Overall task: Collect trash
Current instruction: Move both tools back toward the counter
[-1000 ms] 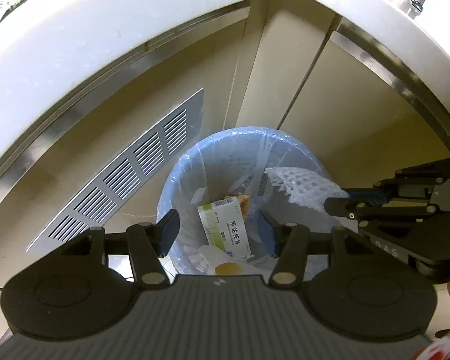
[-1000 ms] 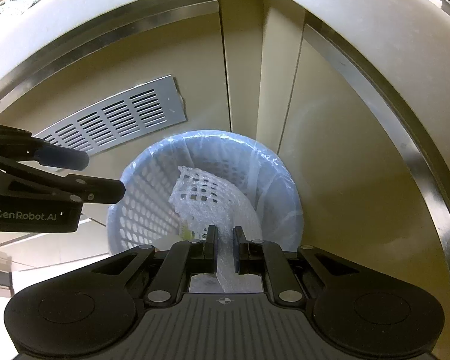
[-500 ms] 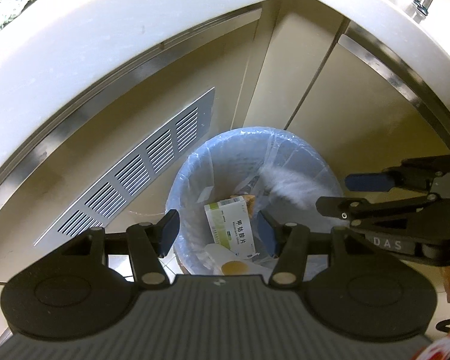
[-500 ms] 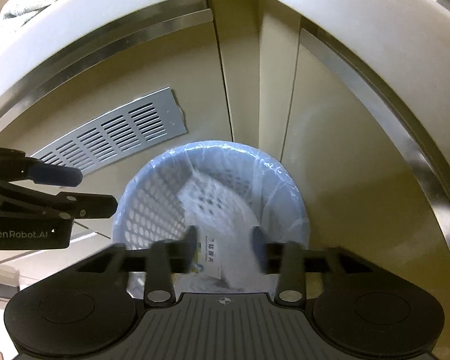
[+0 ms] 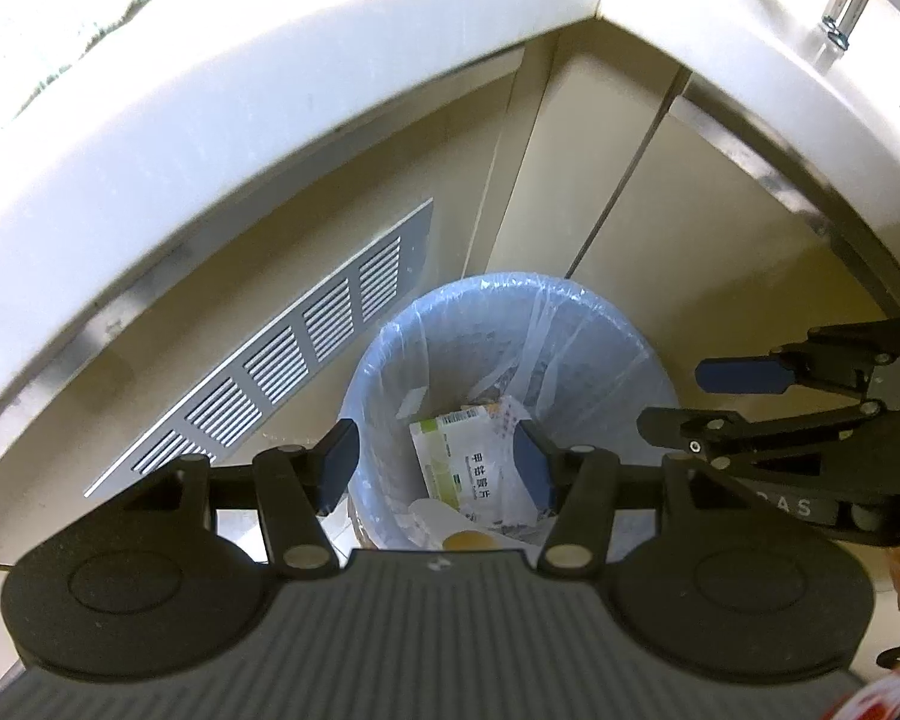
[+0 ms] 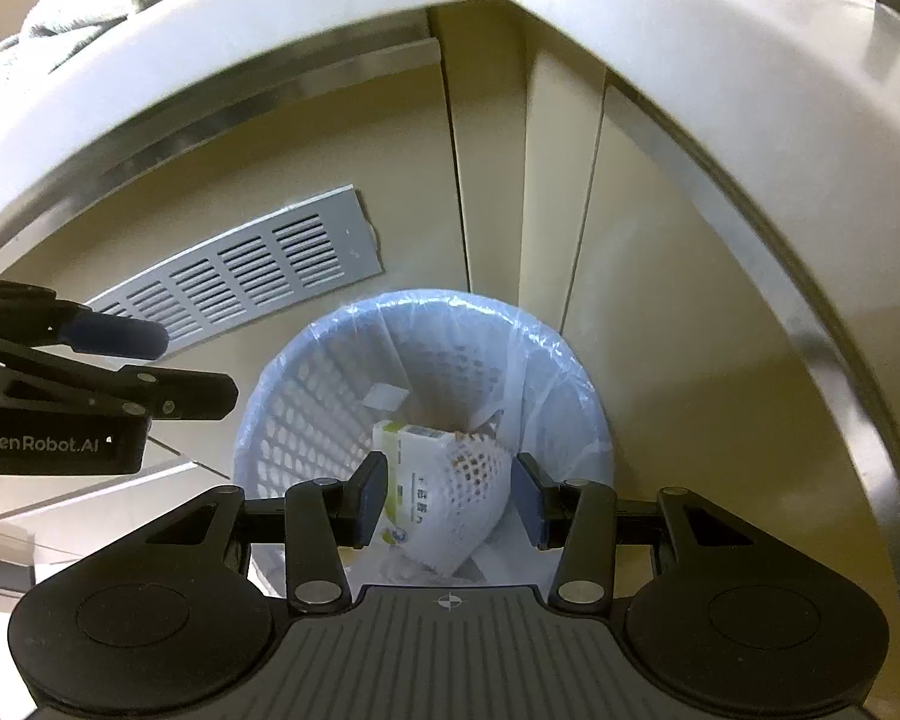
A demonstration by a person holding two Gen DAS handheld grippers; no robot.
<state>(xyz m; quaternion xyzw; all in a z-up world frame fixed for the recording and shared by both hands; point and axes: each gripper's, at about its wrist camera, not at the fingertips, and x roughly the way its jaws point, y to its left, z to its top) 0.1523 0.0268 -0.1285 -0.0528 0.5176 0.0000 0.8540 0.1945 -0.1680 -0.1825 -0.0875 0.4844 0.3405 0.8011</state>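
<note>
Both grippers hang released and empty over the lined wastebasket (image 6: 306, 420).
Foam fruit net (image 6: 468, 510) lies inside, against the medicine box (image 6: 405, 480); springy, it could ride up toward the rim if right gripper (image 6: 447, 501) or left gripper (image 5: 435, 465) snags the liner.

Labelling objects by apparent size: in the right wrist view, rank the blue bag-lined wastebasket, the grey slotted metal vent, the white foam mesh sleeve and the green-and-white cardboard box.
1. Blue bag-lined wastebasket
2. Grey slotted metal vent
3. White foam mesh sleeve
4. Green-and-white cardboard box, partly covered, so unsure.
</note>
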